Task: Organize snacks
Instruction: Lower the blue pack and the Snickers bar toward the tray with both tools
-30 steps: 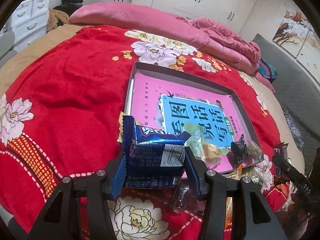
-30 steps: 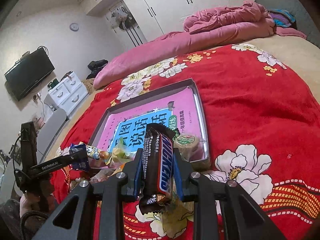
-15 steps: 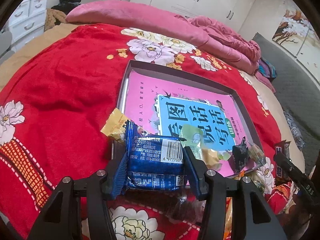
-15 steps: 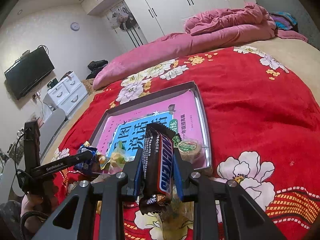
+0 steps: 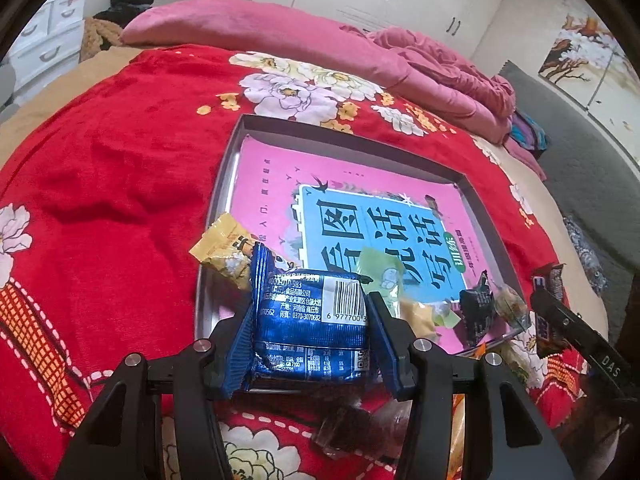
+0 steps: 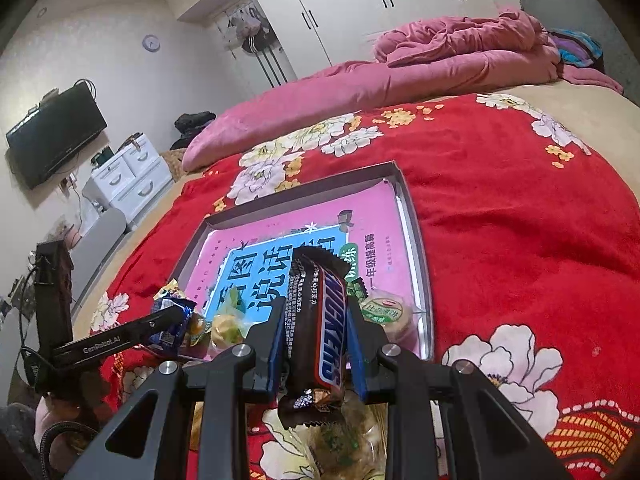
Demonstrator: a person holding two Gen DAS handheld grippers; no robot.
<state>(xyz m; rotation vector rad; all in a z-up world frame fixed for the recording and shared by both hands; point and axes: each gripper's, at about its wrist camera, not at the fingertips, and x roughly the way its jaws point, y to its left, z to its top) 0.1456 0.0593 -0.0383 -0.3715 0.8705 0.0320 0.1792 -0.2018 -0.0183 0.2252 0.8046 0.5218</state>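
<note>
My left gripper [image 5: 310, 322] is shut on a blue foil snack pack [image 5: 308, 316] and hangs over the near left corner of the grey tray [image 5: 344, 136]. My right gripper [image 6: 316, 320] is shut on a brown Snickers bar [image 6: 320, 320], just before the tray's [image 6: 416, 216] near right edge. A pink and blue book [image 5: 360, 208] lines the tray. Inside lie a yellow candy [image 5: 224, 252], a green wrapped sweet [image 5: 380, 268], a black packet [image 5: 474, 312] and a round green-lidded cake [image 6: 384, 314]. The left gripper [image 6: 176, 316] with its pack shows in the right wrist view, the right gripper [image 5: 548, 308] in the left.
The tray rests on a red floral blanket [image 5: 112, 184] over a bed. More wrapped snacks [image 5: 360, 428] lie on the blanket near me, below both grippers. A pink quilt [image 6: 440, 64] is heaped at the bed's far end. White drawers [image 6: 132, 180] and a TV [image 6: 56, 132] stand at left.
The left gripper has carried the blue pack forward to over the tray's near corner, uncovering the yellow candy. The right gripper has edged closer to the tray with the bar.
</note>
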